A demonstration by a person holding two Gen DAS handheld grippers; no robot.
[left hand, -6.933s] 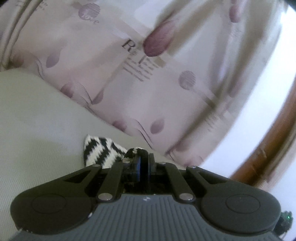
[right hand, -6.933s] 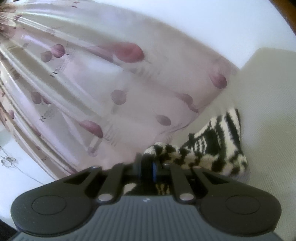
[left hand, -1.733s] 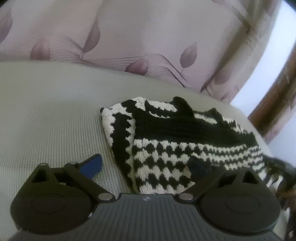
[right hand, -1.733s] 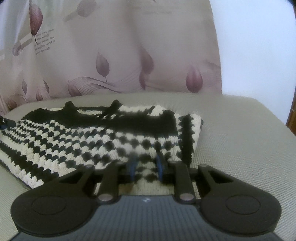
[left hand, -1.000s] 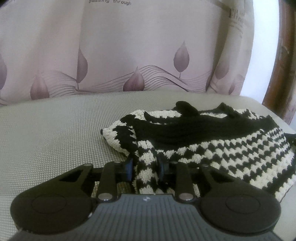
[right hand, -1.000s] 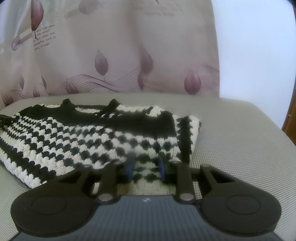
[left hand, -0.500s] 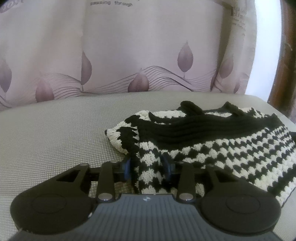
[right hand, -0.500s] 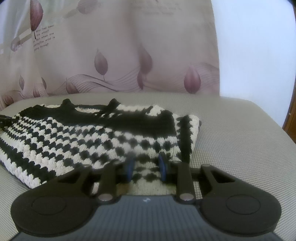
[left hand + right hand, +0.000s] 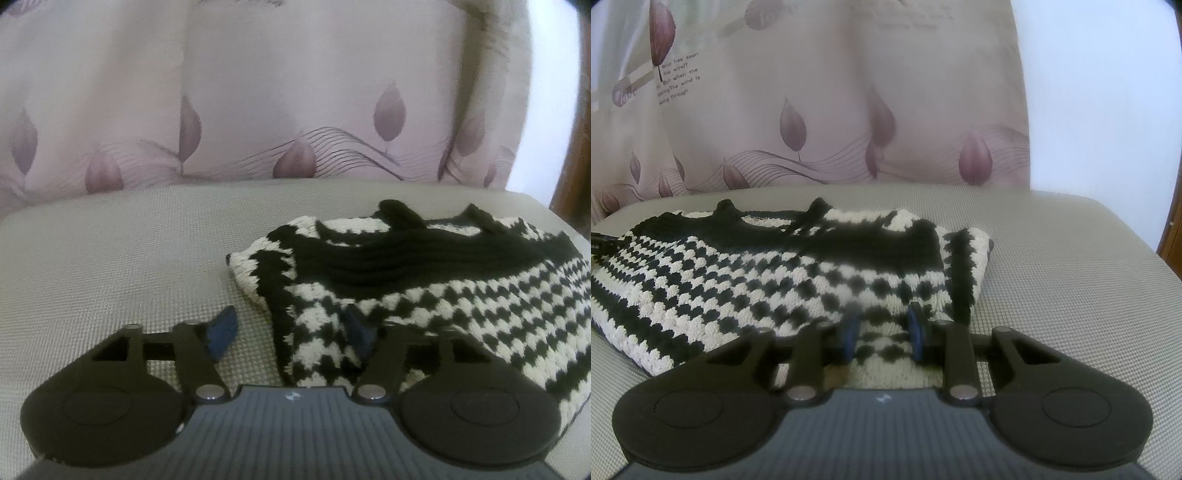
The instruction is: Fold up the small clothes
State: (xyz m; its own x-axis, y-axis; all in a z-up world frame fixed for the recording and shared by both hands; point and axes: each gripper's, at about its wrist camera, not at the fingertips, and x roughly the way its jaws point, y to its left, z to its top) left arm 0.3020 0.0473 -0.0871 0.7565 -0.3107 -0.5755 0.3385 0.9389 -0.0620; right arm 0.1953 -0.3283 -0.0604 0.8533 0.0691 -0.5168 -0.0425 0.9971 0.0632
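Nearest in the left wrist view is the left gripper (image 9: 291, 330). Its jaws are opening at this moment and stand well apart. The left blue pad (image 9: 221, 332) lies free over the grey mesh surface (image 9: 110, 266), with a clear strip of mesh between it and the cloth. The right pad sits at the garment's near edge and is partly hidden by a fold, so I cannot tell if it touches. The near left corner of the knitted garment (image 9: 424, 295) lies between the two fingers, but the pads do not press on it.

In the right wrist view, the right gripper (image 9: 882, 330) has its jaws narrow. The two blue pads (image 9: 916, 328) stand on either side of the garment's near right edge, and a strip of the black and cream knit (image 9: 775, 280) passes between them. They seem to pinch this strip.

Behind the grippers the garment lies flat on the grey surface (image 9: 1071, 266). It has a small check pattern in black and cream, a wide black band across its far part, and two short black loops standing up at the far edge. One side border shows a black zigzag stripe.

Farther back, a pale pink curtain (image 9: 831, 110) printed with dark leaves and thin wavy lines hangs behind the surface. At the right of it is a white wall (image 9: 1100, 92), and a brown wooden edge (image 9: 572, 166) shows at the far right of the left wrist view.
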